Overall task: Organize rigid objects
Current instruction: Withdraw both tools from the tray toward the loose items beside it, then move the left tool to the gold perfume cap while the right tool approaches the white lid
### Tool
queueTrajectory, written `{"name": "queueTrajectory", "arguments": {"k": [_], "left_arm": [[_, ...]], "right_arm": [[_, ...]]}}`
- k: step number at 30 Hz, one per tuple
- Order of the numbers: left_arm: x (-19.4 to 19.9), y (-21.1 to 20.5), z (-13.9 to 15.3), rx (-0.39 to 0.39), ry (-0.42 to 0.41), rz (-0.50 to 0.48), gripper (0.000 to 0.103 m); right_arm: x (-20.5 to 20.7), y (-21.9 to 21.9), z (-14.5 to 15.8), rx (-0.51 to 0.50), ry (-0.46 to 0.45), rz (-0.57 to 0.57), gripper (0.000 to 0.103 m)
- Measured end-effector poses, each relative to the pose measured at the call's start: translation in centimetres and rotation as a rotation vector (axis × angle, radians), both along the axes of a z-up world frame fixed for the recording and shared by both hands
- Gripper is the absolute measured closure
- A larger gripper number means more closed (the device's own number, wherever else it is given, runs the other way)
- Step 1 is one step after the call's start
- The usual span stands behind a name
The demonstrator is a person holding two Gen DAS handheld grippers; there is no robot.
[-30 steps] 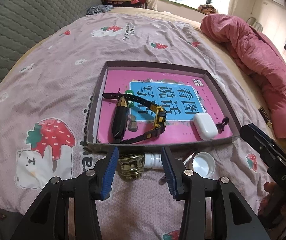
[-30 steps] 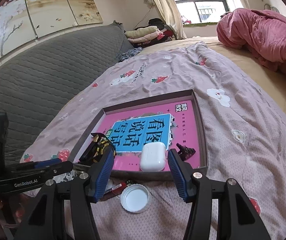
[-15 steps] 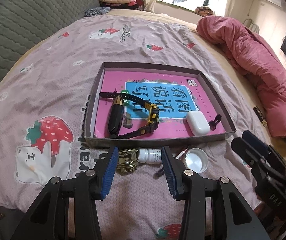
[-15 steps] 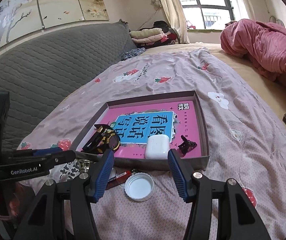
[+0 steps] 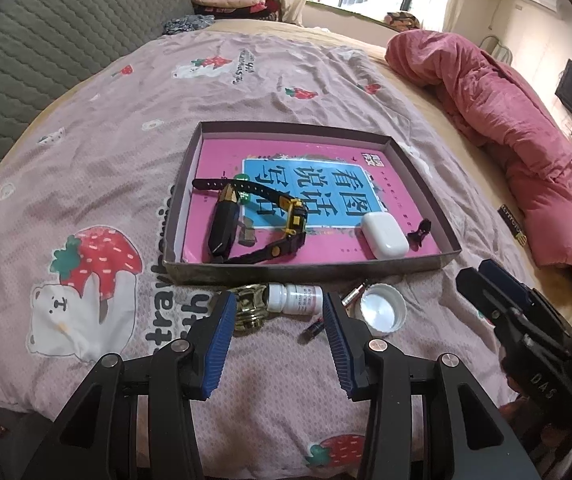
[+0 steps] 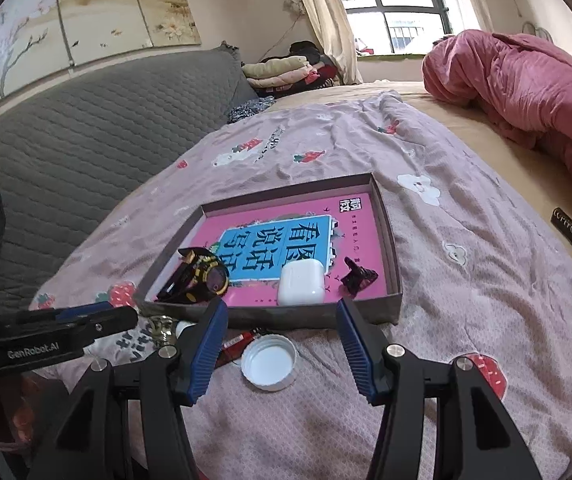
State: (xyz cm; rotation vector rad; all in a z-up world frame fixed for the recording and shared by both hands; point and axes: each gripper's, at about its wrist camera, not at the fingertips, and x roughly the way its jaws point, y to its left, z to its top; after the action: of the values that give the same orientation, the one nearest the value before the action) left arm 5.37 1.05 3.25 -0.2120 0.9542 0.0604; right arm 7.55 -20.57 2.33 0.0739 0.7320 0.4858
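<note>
Left gripper (image 5: 278, 334): jaws apart, nothing between the pads; held above the bedspread. Side plate reads "GenRobot.AI" in the right wrist view only.
Right gripper (image 6: 282, 346): jaws wide apart, empty. Body reads "DAS" in the left wrist view only.
White cap (image 6: 269, 362): open side up, on the bedspread at 12 o'clock, just ahead of the right gripper.
White bottle (image 5: 293, 299): lying on its side, label print too small to read; touching a gold object (image 5: 248, 306) at its 9 o'clock.
Red tube (image 6: 242, 343): lying beside the cap.
Tray (image 5: 305, 270): at 12 o'clock beyond the loose items; pink liner with large blue-panel Chinese characters.
Tray contents: black-and-yellow watch (image 5: 293, 226), white earbud case (image 5: 385, 234), black clip (image 5: 419, 232).
</note>
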Motion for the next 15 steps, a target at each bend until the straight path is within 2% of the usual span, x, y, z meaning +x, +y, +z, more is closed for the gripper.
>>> {"name": "queueTrajectory", "arguments": {"k": [4,6,15], "left_arm": [[-0.3,-0.3,0.3,0.007,-0.017,-0.012,0.054],[-0.5,-0.4,0.2,0.010,-0.016,-0.016,0.048],[-0.8,-0.4,-1.2,0.009,0.013,-0.017,0.048]], "right_arm": [[-0.3,0.2,-0.4,-0.033,0.012,-0.008,0.047],[-0.4,0.3,-0.5,-0.055,0.010,-0.011,0.047],[-1.2,0.9,-1.0,-0.095,0.016,0.006,0.047]]}}
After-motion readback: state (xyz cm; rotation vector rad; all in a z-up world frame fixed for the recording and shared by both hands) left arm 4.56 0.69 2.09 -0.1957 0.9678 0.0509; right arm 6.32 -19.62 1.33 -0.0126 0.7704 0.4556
